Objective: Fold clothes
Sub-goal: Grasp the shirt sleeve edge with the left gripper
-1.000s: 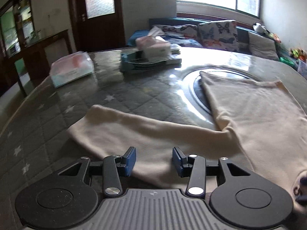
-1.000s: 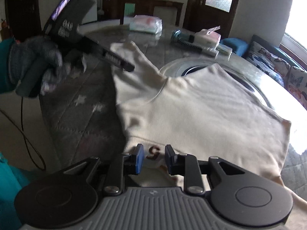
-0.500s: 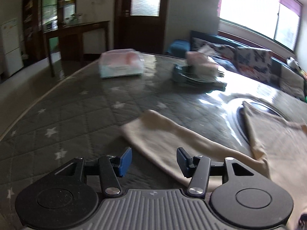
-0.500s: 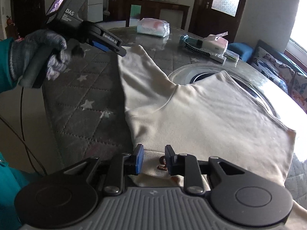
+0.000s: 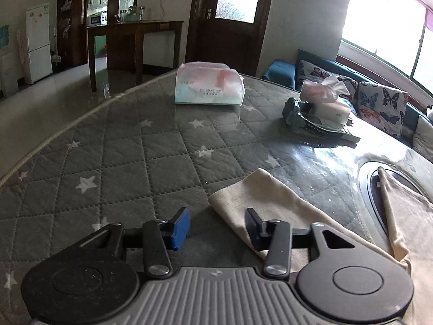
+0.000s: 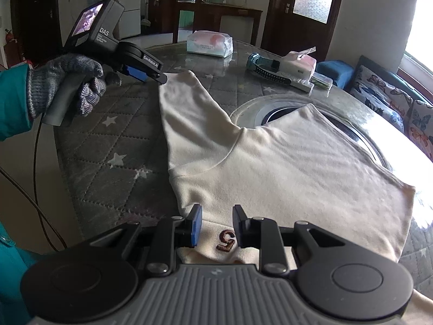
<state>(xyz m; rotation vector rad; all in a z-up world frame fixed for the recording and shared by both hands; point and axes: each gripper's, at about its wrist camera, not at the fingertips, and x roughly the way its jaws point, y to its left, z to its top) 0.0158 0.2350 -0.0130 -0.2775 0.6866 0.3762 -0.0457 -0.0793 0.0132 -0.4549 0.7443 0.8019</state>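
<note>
1. Left gripper [image 5: 216, 227]: we hold it low over the quilted table cover [image 5: 108, 168], jaws spread and empty. The cuff end of the sleeve [image 5: 259, 200] lies just ahead of and under its right-hand finger, apart from the left-hand one.

2. Right gripper [image 6: 215, 226]: jaws spread, nothing pinched. They stand to either side of a brown embroidered mark [image 6: 226, 241] near the garment's close edge; whether the pads touch the cloth we cannot tell.

3. Risks, as we judge them:
   - Closing the left gripper where it sits could catch only one corner of the cuff, or the table cover with it, since the cuff is off-centre between the jaws.
   - The cloth looks soft and limp, so a sleeve lifted by one point may sag and twist.
   - The garment's far side lies over a glossy round inset [image 6: 273, 108] ahead of the right gripper and might slide there when pulled.

4. Garment [image 6: 284, 162]: a cream knit top, spread flat ahead of the right gripper, one sleeve stretched forward-left toward the left gripper. The body shows faint ripples; no fold is visible.

5. Beyond both grippers: tissue pack [image 5: 209, 86], tissue box [image 6: 297, 66].
</note>
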